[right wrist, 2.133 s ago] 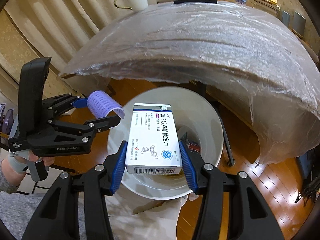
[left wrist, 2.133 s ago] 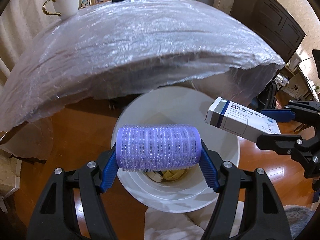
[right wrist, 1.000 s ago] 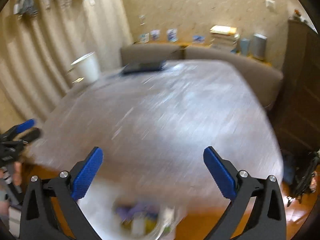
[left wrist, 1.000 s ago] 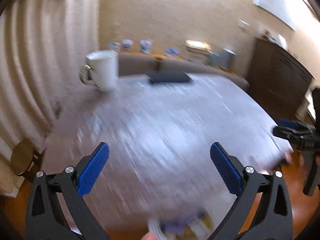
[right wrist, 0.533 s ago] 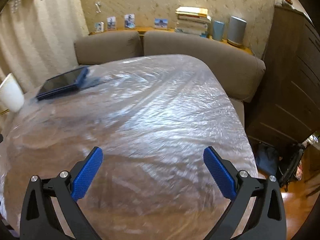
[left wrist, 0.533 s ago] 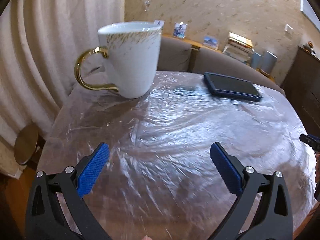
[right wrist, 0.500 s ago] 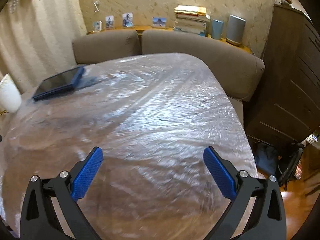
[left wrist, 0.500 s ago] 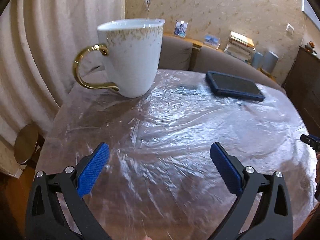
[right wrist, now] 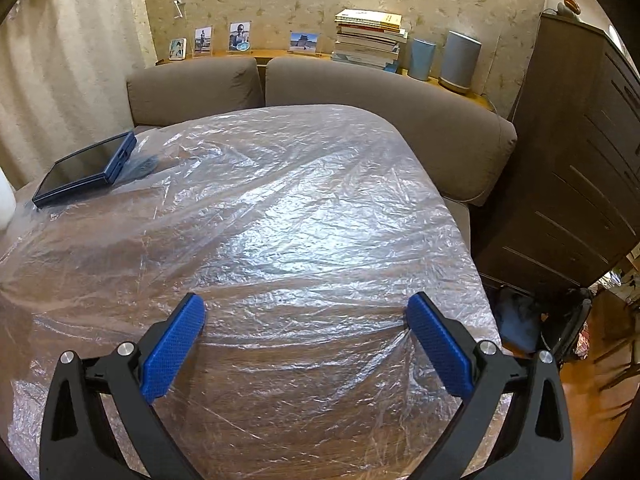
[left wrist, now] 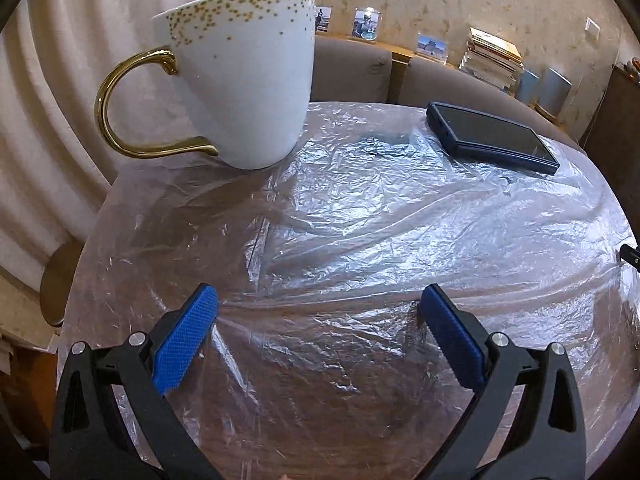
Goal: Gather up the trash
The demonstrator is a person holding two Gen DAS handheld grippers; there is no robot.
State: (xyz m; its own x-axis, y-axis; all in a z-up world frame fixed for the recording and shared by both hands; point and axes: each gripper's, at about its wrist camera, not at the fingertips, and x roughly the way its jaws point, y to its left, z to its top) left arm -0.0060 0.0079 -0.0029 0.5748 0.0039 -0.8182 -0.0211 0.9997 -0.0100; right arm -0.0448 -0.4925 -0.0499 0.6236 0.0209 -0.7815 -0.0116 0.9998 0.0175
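Observation:
My left gripper (left wrist: 316,308) is open over the plastic-covered table (left wrist: 360,240), with nothing between its blue pads. My right gripper (right wrist: 306,314) is also open and holds nothing, hovering over the same table (right wrist: 280,220) further right. No piece of trash shows on the tabletop in either view. The white bin, the purple hair roller and the medicine box are out of sight. A black bit of the right gripper peeks in at the right edge of the left wrist view.
A white mug (left wrist: 236,76) with a gold handle stands at the table's far left. A dark blue tablet (left wrist: 492,136) (right wrist: 86,168) lies at the back. A brown sofa (right wrist: 360,100) runs behind the table; a dark cabinet (right wrist: 580,160) stands right.
Both grippers let go of the roller and the box over the bin, opened, and rose above the tabletop. In the last half second the left one edged closer to the mug.

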